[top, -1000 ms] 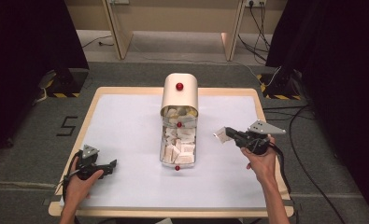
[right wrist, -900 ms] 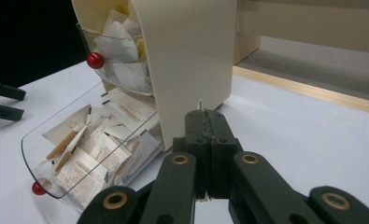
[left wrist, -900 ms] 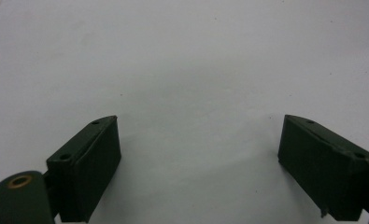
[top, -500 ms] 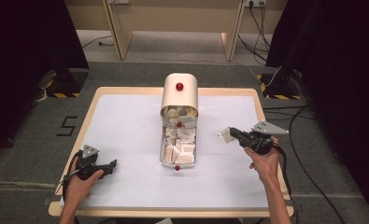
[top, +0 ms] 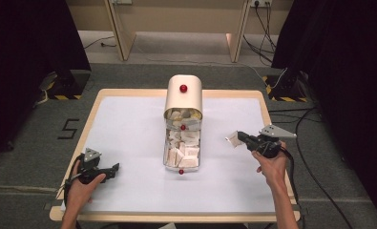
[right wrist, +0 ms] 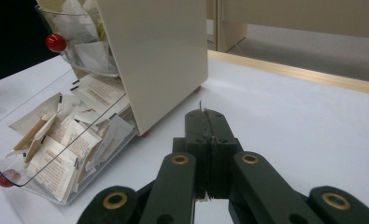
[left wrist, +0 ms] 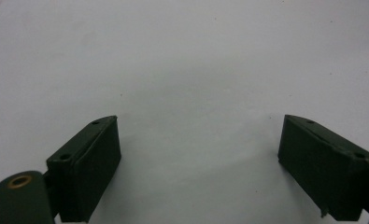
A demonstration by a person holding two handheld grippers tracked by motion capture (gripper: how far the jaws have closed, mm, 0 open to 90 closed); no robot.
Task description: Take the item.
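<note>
Right claw (top: pixel 237 138) clamped on a small white packet (top: pixel 232 139), held above the tabletop (top: pixel 129 124) right of the cream dispenser (top: pixel 183 98). Left claw (top: pixel 113 168) spread apart, empty, resting near the front left corner.

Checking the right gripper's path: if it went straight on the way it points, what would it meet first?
Probably the cream cabinet holding the packet drawers, near its side wall; depth is unclear. The right gripper already pinches a packet.

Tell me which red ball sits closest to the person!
The lowest red knob, on the front edge of the pulled-out clear drawer. The other two knobs sit farther back.
</note>
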